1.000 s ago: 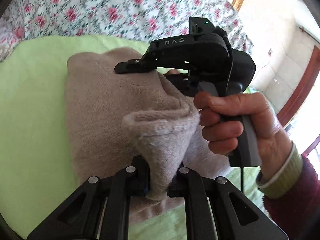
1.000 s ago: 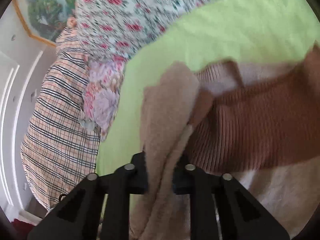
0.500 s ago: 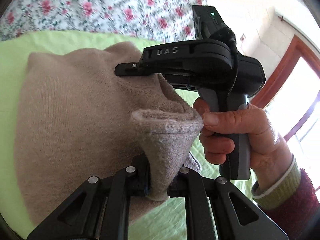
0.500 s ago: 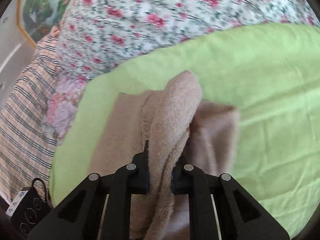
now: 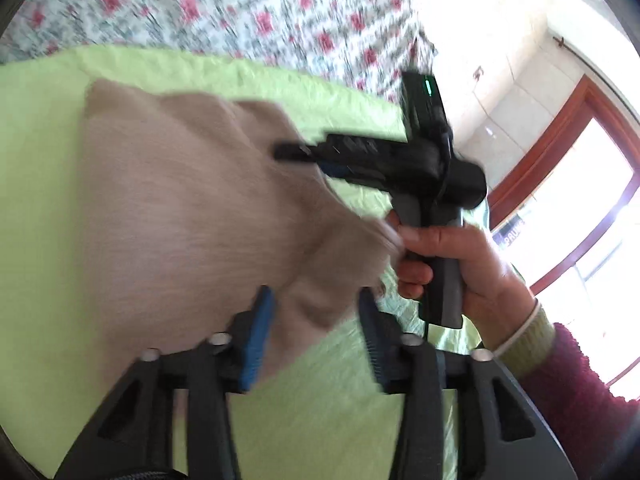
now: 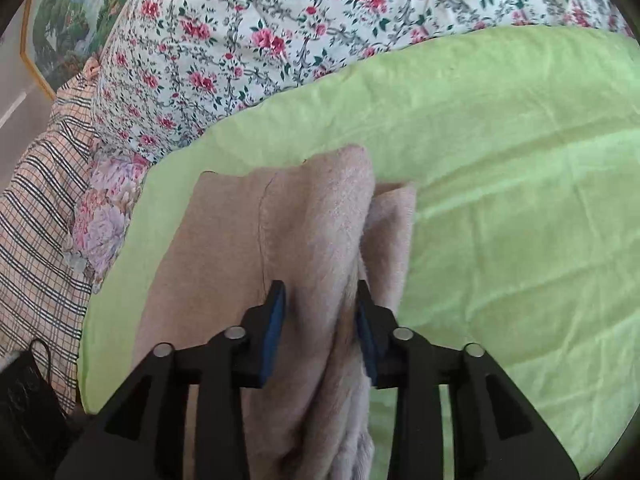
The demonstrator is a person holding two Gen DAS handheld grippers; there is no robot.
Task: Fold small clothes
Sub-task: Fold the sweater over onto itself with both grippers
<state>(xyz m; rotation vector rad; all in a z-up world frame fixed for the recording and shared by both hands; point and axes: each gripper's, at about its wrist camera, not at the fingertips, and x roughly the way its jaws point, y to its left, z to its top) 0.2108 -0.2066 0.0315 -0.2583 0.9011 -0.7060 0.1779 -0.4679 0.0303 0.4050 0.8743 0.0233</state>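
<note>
A beige knit garment (image 5: 180, 208) lies folded on the green sheet (image 5: 40, 200). In the left wrist view my left gripper (image 5: 314, 336) has its jaws opening; a loose corner of the garment sags between the blue pads (image 5: 256, 340) without being pressed. A hand (image 5: 452, 260) holds my right gripper (image 5: 292, 150) over the garment's far edge. In the right wrist view the right gripper (image 6: 320, 316) is opening too, and a raised ridge of the beige garment (image 6: 320, 220) stands between its spread pads (image 6: 276, 320).
A floral quilt (image 6: 280, 32) borders the green sheet (image 6: 520, 200) at the back. A plaid cloth (image 6: 36, 200) and a black device (image 6: 24, 396) lie at the left. A red-brown framed window (image 5: 580, 200) is at the right.
Both grippers were shut on folds of the beige garment; now both stand apart with blue pads showing, and the cloth has slackened. The right gripper has moved back from the garment's edge.
</note>
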